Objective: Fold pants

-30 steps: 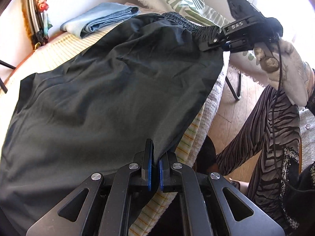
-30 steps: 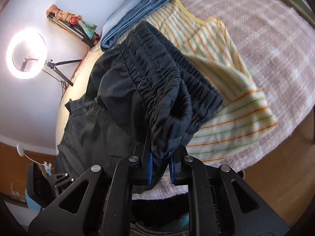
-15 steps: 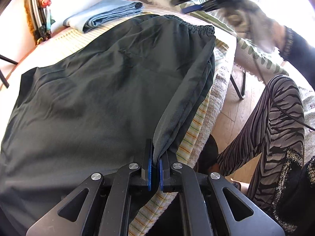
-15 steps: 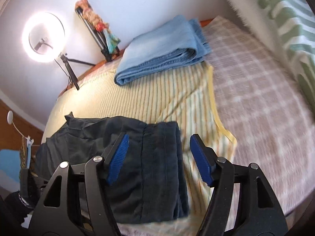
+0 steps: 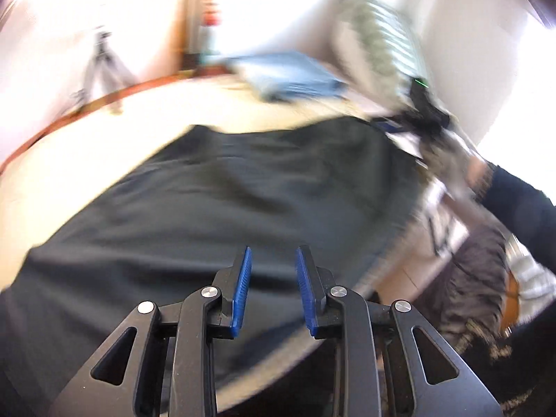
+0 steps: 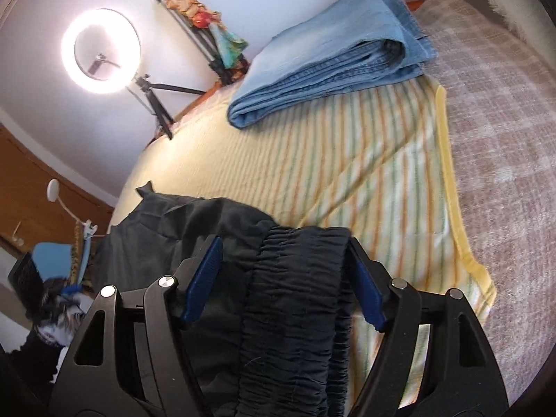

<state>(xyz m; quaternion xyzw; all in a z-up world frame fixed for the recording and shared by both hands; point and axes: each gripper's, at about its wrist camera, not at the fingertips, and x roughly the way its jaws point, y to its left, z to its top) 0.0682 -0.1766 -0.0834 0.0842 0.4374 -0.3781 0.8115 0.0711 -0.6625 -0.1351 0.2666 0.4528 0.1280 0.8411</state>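
Black pants lie spread flat on the bed, their gathered elastic waistband at the near end in the right wrist view. My left gripper hangs above the dark cloth with its jaws opening; nothing is between its blue pads. This view is motion-blurred. My right gripper is wide, its jaws still opening. The waistband lies loose between its fingers and the pads do not press on it. In the left wrist view the right gripper shows at the pants' far right end, in a gloved hand.
Folded blue jeans rest at the far end of the striped yellow blanket. A plaid bedspread lies on the right. A ring light on a tripod stands by the wall. A striped pillow and the person's leg are to the right.
The left gripper let go of the pants' edge, parted its jaws and lifted away over the cloth. The right gripper released the waistband, which now lies on the bed between its spread fingers.
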